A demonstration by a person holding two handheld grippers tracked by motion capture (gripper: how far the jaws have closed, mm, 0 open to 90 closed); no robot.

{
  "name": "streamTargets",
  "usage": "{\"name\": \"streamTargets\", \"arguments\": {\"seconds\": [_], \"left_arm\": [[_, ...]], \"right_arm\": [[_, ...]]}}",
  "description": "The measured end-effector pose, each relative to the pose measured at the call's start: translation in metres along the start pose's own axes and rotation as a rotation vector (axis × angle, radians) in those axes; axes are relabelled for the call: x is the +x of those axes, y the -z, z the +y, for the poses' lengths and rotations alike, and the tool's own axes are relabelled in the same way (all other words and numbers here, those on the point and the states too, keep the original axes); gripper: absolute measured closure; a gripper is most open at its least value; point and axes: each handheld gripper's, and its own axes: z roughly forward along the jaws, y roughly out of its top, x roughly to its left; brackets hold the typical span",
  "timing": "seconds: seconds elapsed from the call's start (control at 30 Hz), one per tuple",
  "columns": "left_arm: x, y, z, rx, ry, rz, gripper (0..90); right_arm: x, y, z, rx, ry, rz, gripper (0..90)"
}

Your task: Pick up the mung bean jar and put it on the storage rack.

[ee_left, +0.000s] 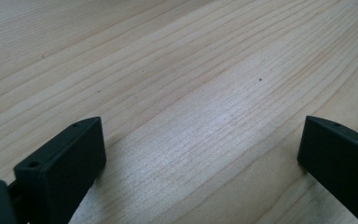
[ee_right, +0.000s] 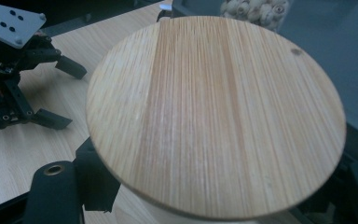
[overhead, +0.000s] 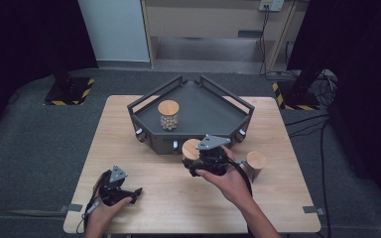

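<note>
A jar with a round wooden lid (ee_right: 214, 116) sits between the fingers (ee_right: 56, 186) of my right gripper (overhead: 197, 159), which is shut on it below the lid. In the high view this jar (overhead: 190, 148) is just in front of the dark tray's front wall (overhead: 161, 144). A second wooden-lidded jar (overhead: 168, 114), filled with small pale balls, stands inside the tray at the left. A third jar (overhead: 256, 163) stands on the table to the right of my right hand. My left gripper (overhead: 131, 193) rests open on the table near the front left, with bare wood between its jaws (ee_left: 200, 154).
The wooden table (overhead: 278, 198) has tape marks at its front corners. The tray (overhead: 238, 106) has raised rails and takes up the far middle. From the right gripper view, the left gripper (ee_right: 74, 95) lies off to the left on the tabletop.
</note>
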Motion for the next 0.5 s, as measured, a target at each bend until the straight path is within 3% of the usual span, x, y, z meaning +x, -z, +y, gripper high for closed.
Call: {"name": "streamTargets", "arguments": {"seconds": [0.5], "left_arm": [[0.000, 0.000, 0.000, 0.000, 0.000, 0.000, 0.0]], "right_arm": [[-0.014, 0.021, 0.024, -0.020, -0.008, -0.027, 26.0]]}}
